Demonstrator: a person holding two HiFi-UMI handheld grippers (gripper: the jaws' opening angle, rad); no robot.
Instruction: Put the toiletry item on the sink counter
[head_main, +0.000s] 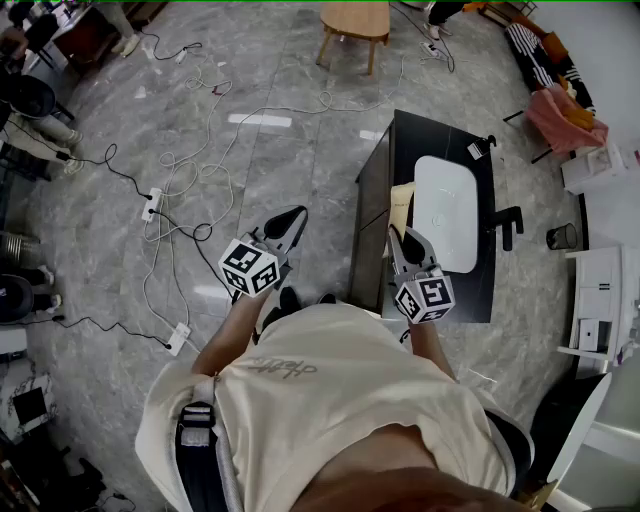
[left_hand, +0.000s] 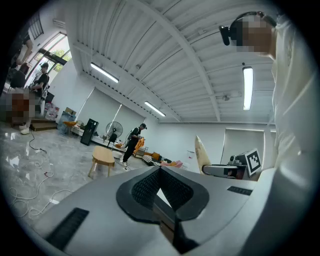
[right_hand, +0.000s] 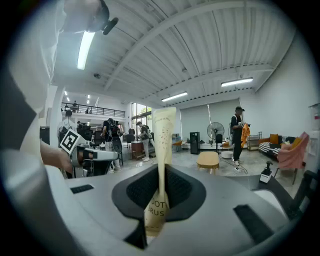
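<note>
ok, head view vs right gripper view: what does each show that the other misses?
Head view only: the white basin in the black sink counter, seen from above, and a power strip on the floor.
Right gripper view only: ceiling lights, a standing fan, and the right gripper jaws pinching the cream packet, with print on its lower end.
Both: the cream packet, the right gripper, the left gripper with its marker cube, and the wooden stool.
</note>
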